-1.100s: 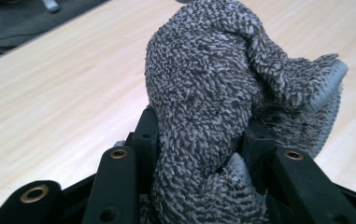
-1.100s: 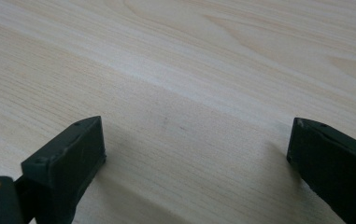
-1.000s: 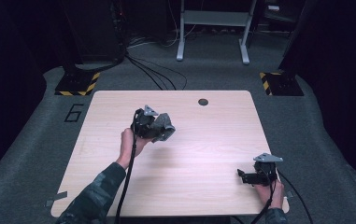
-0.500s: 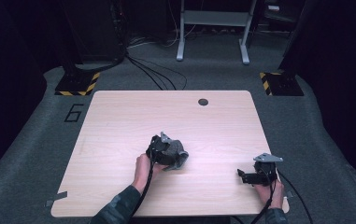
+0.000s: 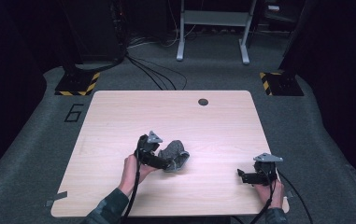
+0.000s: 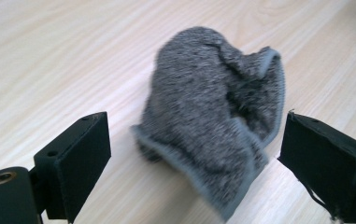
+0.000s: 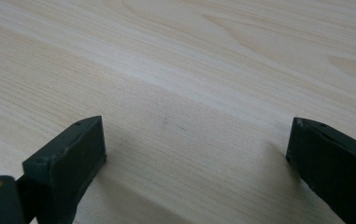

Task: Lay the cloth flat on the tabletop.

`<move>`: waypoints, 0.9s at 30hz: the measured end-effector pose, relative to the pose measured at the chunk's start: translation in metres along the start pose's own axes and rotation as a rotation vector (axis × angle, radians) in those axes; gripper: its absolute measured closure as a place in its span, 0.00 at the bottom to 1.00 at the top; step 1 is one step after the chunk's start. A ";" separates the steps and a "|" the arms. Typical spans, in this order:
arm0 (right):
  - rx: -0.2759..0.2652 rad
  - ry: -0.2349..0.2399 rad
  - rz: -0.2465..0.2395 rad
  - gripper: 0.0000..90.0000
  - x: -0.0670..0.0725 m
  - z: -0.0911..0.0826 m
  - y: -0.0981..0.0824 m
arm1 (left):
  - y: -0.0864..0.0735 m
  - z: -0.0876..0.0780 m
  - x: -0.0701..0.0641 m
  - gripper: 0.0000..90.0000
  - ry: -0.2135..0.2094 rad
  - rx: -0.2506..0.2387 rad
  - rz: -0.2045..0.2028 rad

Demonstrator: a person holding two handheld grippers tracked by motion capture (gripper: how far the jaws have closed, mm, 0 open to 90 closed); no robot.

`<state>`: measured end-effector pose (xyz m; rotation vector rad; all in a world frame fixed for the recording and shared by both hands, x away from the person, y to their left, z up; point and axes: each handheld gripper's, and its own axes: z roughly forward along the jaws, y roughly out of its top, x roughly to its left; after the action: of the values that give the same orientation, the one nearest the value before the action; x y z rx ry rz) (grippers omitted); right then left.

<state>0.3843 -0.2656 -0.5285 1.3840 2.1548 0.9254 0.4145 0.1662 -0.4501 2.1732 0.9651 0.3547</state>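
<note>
A crumpled grey fuzzy cloth (image 5: 176, 154) lies in a heap on the wooden table (image 5: 119, 116), a little in front of its middle. My left gripper (image 5: 167, 163) is just to its left, low over the table. In the left gripper view the cloth (image 6: 213, 116) sits between the wide-apart jaws with a gap on both sides. These jaws have just been opening, and the pads are clear of the cloth. My right gripper (image 5: 241, 175) rests near the table's front right corner. It stands open over bare wood (image 7: 196, 135).
A small dark round hole (image 5: 203, 101) marks the table's far edge. On the floor behind are black cables (image 5: 152, 74), two yellow-and-black striped bases (image 5: 77, 84) and a metal frame's legs (image 5: 181, 46).
The left hand came toward the table's front and to the right, sinking with the cloth. Its jaws spread and the cloth now lies free on the wood. The right gripper stayed put.
</note>
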 end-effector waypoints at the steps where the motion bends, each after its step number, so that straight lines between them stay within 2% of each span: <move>1: 0.006 -0.001 -0.003 0.05 0.000 0.000 0.001 | -0.002 -0.005 0.003 0.10 0.002 -0.013 -0.009; 3: 0.013 -0.003 0.010 0.06 0.001 0.000 0.002 | -0.007 -0.014 0.010 0.10 0.026 -0.014 -0.010; 5: 0.006 0.011 0.027 0.09 0.004 -0.002 0.004 | -0.012 -0.021 0.018 0.11 0.030 -0.019 -0.030; 8: -0.017 0.051 0.040 0.11 0.018 -0.007 0.014 | -0.019 -0.028 0.025 0.13 0.042 -0.018 -0.041; 10: -0.043 0.095 0.021 0.14 0.033 -0.010 0.024 | -0.023 -0.029 0.026 0.15 0.039 -0.013 -0.041; 12: -0.057 0.136 0.010 0.15 0.049 -0.010 0.035 | -0.028 -0.027 0.024 0.17 0.032 -0.020 -0.045; 14: -0.057 0.202 0.007 0.17 0.064 -0.006 0.045 | -0.030 -0.022 0.020 0.18 0.015 -0.005 -0.044; 18: -0.046 0.268 -0.031 0.25 0.097 0.007 0.066 | -0.029 -0.012 0.005 0.21 -0.004 -0.010 0.004; 20: -0.040 0.314 -0.051 0.28 0.110 0.014 0.075 | -0.028 -0.007 0.000 0.23 -0.016 0.007 0.014; 23: -0.029 0.339 -0.074 0.36 0.129 0.026 0.088 | -0.029 0.000 -0.008 0.25 -0.015 0.028 0.041; 27: -0.029 0.352 -0.057 0.40 0.134 0.037 0.095 | -0.033 0.007 -0.012 0.27 -0.021 0.030 0.039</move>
<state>0.4120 -0.1051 -0.4851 1.2103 2.4076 1.2504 0.3922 0.1692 -0.4783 2.2213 0.9227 0.3369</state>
